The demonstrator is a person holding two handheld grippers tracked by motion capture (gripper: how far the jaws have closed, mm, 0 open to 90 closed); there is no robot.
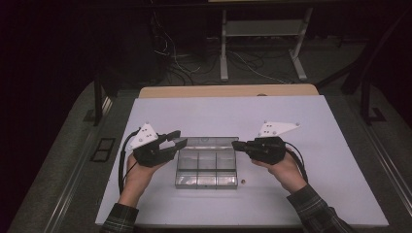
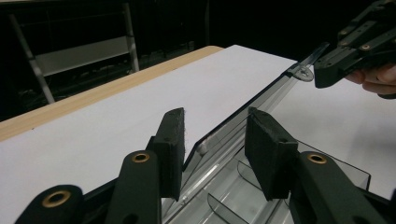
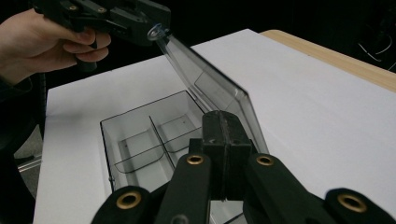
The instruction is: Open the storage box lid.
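Fingers of the right gripper [image 3: 226, 135] pinch the clear box's [image 1: 206, 170] raised lid [image 3: 210, 91]; left gripper [image 2: 215, 149] fingers stand apart astride its edge; lower box hidden behind both.

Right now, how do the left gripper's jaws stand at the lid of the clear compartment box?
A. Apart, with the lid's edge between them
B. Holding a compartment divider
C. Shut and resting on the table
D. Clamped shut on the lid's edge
A: in the left gripper view the left gripper has its pads parted, with the edge of the lid running between them and a gap on each side.
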